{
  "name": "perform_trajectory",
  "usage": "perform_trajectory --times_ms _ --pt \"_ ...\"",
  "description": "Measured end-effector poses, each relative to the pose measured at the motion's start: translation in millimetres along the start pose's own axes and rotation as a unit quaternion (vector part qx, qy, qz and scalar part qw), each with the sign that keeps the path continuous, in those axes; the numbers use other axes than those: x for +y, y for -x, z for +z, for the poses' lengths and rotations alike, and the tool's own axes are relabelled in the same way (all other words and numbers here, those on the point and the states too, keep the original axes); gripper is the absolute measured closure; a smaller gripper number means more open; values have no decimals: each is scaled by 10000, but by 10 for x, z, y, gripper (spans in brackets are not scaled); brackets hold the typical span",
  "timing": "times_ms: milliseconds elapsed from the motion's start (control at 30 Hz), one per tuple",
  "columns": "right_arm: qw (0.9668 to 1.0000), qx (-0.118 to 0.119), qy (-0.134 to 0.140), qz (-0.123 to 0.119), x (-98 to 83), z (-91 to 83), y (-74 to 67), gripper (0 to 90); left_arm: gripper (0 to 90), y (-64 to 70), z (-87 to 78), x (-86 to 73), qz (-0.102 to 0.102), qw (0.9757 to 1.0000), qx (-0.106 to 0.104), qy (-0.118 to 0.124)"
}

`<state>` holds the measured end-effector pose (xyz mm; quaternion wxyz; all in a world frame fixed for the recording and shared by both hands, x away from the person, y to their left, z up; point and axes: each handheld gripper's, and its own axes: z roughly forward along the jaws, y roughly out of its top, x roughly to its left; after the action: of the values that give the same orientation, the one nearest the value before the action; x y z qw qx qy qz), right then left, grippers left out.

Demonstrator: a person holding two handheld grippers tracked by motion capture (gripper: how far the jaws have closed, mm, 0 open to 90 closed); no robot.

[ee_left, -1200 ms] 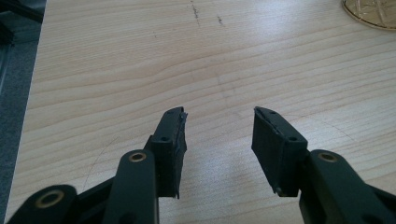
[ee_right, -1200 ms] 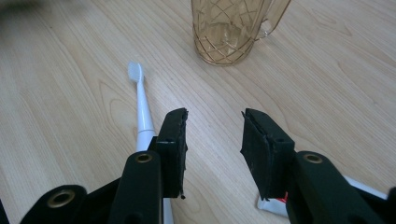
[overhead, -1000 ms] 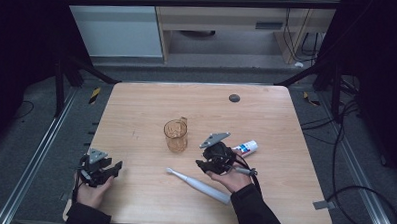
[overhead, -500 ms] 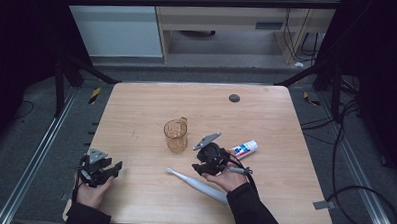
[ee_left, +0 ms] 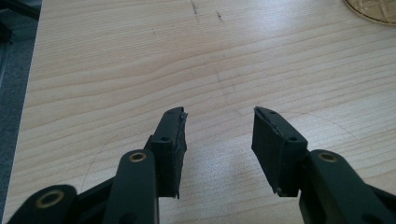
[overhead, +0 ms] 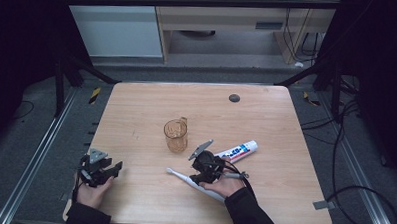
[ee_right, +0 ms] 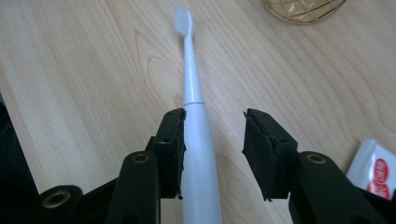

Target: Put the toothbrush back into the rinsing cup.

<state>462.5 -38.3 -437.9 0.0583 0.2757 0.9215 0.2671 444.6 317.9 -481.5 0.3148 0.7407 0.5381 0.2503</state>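
The electric toothbrush lies flat on the wooden table, in front of you and slightly right of centre, its bristle head pointing away along the line of your right gripper. That gripper is positioned low over the handle with its jaws apart; the handle sits between them, close against the left pad, and the right pad is clear of it, so judge the grasp as not yet made. Work left, as far as the pictures allow: close on the handle and lift. Nothing on the table appears to have been placed anywhere yet. Just beyond the toothbrush stands the amber glass cup, upright and apparently empty, a likely holder for it. To the right of your gripper lies the toothpaste tube, on its side. Your left gripper rests near the table's near-left edge, jaws released and empty over bare wood. Count: one toothbrush, one cup, one toothpaste tube, two grippers, and one dark round spot near the far edge.
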Motion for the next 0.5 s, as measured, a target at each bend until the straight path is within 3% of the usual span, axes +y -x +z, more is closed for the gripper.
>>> perform_trajectory --times_ms 500 --pt "9995 134 -298 -53 -52 186 -46 583 535 -3 5 -1 2 10000 -7 -23"
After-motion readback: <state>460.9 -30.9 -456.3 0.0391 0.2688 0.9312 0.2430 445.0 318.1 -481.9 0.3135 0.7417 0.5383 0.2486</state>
